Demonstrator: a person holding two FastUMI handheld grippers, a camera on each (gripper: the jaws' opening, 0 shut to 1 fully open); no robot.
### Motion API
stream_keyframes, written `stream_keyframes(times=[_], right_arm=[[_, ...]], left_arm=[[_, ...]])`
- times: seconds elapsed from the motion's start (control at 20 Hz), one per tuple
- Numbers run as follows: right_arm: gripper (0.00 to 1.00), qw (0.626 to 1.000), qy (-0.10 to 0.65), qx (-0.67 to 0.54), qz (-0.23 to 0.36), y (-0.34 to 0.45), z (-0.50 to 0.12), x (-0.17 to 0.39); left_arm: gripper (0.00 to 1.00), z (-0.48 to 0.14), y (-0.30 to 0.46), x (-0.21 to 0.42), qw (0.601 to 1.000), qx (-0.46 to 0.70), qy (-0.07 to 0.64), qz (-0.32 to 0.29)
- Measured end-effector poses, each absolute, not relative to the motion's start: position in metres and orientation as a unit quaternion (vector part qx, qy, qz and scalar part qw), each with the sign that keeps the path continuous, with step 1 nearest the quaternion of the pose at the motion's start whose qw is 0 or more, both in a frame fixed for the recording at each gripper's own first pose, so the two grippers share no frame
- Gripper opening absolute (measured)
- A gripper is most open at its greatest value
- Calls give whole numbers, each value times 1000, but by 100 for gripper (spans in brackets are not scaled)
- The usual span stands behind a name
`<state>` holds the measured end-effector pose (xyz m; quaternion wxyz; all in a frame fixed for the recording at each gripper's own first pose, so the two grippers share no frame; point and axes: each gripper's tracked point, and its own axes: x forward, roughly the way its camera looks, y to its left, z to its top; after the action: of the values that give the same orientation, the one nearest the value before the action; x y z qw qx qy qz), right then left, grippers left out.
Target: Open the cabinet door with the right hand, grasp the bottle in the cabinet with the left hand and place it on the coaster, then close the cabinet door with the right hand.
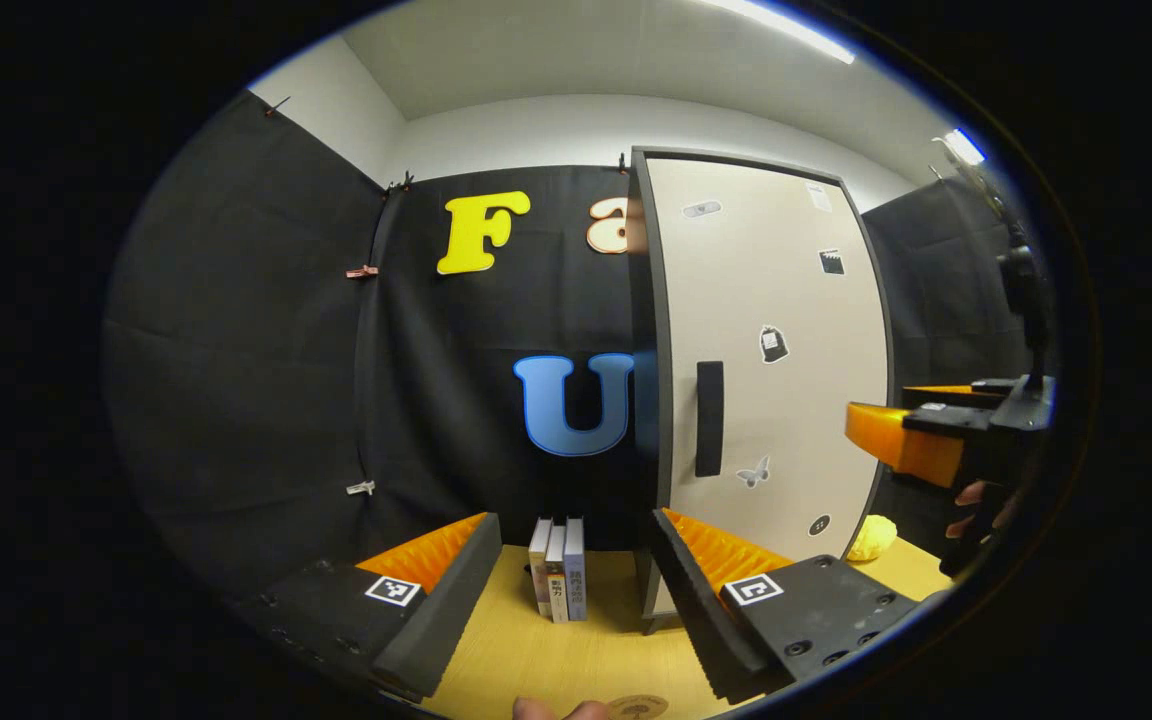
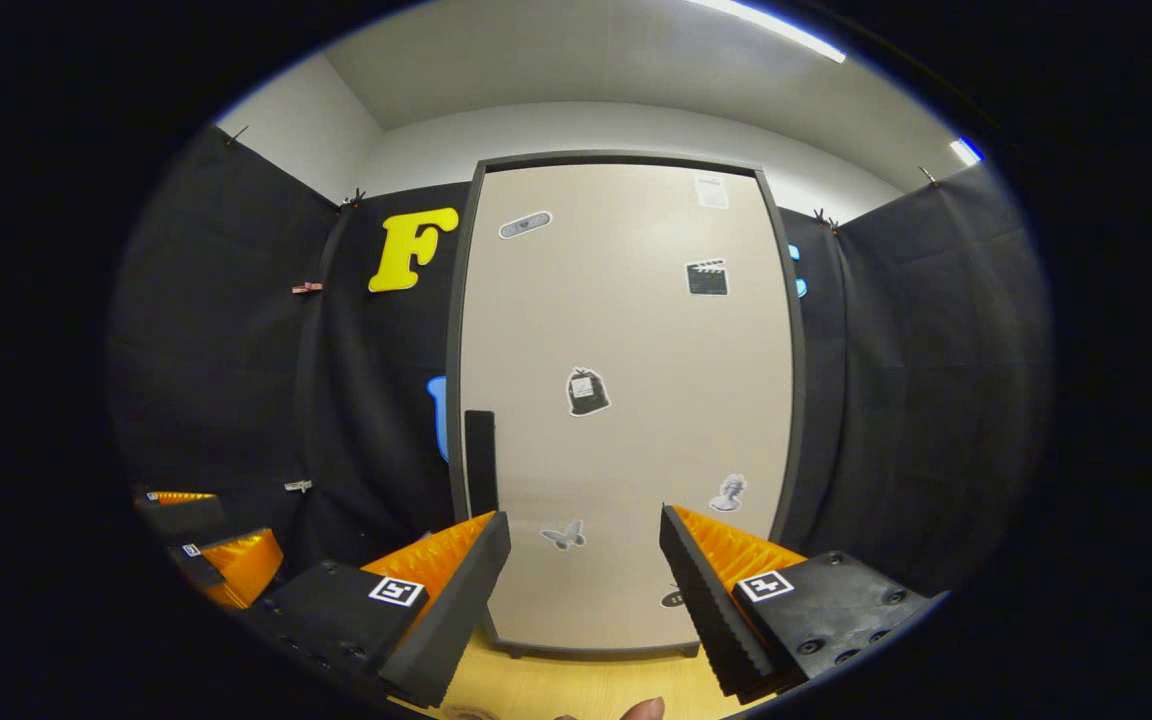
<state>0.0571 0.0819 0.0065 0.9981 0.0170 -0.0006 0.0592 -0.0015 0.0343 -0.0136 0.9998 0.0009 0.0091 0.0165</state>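
The cabinet door (image 2: pixel 626 400) stands shut, hiding whatever is inside. Both the left gripper (image 1: pixel 576 590) and right gripper (image 2: pixel 586 590) hold their jaws wide apart, empty. The coaster (image 1: pixel 638 708) is cut off at the worktop's (image 1: pixel 576 650) near edge.

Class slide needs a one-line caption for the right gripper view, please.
Open right tongs face the closed cabinet door, its dark handle at the left edge.

The beige, dark-framed cabinet door (image 2: pixel 626 400) stands shut, its black vertical handle (image 2: pixel 480 460) at its left edge.
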Motion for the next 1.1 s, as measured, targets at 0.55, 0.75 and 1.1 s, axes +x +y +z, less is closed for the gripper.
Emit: stream_keyframes(times=[0.55,0.75,1.1], right_arm=[[98,994,35,42,94,176,-32,166],[71,997,27,31,68,181,-38,195],[21,995,32,40,81,187,-42,198]], left_arm=[[95,-36,78,8,998,-10,32,54],[95,-41,91,7,997,-15,37,66],[95,-47,96,1,996,-21,43,74]])
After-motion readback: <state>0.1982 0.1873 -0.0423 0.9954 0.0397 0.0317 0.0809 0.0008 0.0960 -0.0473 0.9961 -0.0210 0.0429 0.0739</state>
